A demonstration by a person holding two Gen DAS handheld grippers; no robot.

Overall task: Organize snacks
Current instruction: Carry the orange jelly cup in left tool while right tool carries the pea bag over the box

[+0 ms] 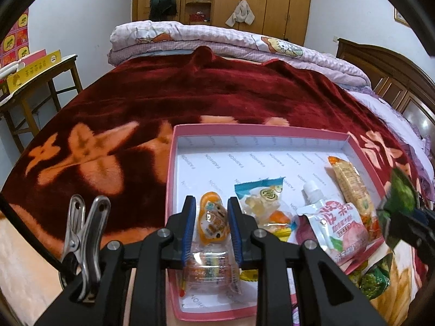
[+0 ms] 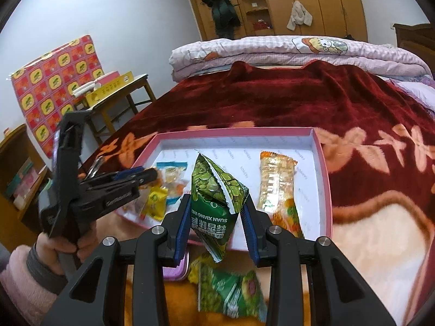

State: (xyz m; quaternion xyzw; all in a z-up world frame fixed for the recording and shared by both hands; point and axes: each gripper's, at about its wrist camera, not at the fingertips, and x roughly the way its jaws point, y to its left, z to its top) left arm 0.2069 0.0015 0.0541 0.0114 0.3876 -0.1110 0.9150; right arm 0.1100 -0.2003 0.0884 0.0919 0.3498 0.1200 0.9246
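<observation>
Right gripper point(image 2: 216, 224) pinching green seed packet point(image 2: 217, 198) above pink tray point(image 2: 325, 179); left gripper point(image 1: 212, 228) clamping clear jelly cup point(image 1: 210, 271) over tray's near edge. Risking: glossy packet slipping loose, landing outside on blanket point(image 2: 299, 100).

One pink box point(image 1: 174, 163), two green packets point(image 2: 214, 190), one drink pouch point(image 1: 334, 225)

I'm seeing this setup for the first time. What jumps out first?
A shallow pink box of snacks lying on a dark red flowered blanket. The right gripper holds a green packet over its near edge; the left gripper grips a clear jelly cup.
</observation>
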